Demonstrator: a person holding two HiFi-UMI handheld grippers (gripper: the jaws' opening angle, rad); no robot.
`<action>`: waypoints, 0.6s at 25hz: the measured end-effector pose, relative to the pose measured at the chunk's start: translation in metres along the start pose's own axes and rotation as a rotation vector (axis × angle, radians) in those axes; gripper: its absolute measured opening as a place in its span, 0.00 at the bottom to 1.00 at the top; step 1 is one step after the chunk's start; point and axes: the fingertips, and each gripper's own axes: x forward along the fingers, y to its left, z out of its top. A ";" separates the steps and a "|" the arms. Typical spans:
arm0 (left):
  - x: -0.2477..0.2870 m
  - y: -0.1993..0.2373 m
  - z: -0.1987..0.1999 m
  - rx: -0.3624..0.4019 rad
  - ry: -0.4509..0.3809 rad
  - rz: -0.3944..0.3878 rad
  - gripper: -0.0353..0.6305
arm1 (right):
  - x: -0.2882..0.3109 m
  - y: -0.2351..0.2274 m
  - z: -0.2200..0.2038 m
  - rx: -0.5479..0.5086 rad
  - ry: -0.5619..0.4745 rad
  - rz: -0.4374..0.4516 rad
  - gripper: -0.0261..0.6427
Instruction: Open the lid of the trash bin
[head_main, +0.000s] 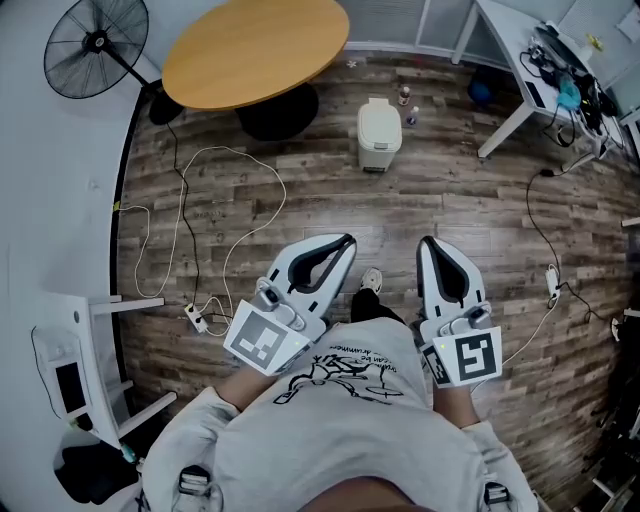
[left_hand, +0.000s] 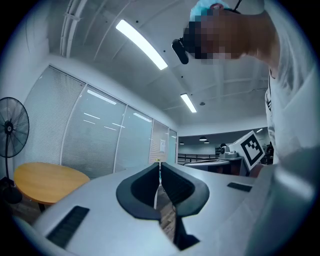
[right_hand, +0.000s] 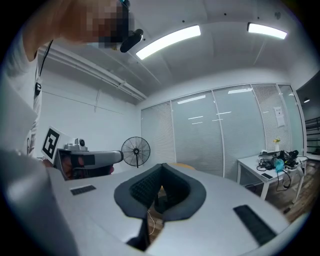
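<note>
On the floor ahead of me, dark wood-grain planks with a worn, streaky finish, stands the trash bin: a small cream plastic box with rounded corners. Its lid is smooth, slightly domed and lies flat and closed. The bin sits just right of the dark base under the round table, whose top is plain matt light wood, and it is well apart from both tools. A black wire-cage fan stands at the far left, and a thin white cable loops loosely across the planks. At the upper right a white worktop on slanted legs carries a tangle of leads and gear. I hold the left tool low in front of my body. Its shell is smooth grey-white, the inner pads are black, and the jaws curve in to meet at the tips. In the left gripper view the tips are pressed together with nothing between them. The right tool is of the same build. In the right gripper view its ribbed black pads also close at the tips, gripping nothing. Neither tool touches anything.
</note>
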 end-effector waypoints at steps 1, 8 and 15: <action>0.007 0.003 0.000 -0.003 0.008 0.000 0.09 | 0.005 -0.007 0.001 0.001 0.001 0.001 0.05; 0.065 0.022 0.007 0.018 -0.019 -0.006 0.09 | 0.034 -0.054 0.004 0.006 0.009 0.008 0.05; 0.121 0.031 0.005 0.015 -0.001 -0.012 0.09 | 0.053 -0.106 0.009 -0.004 0.007 0.004 0.05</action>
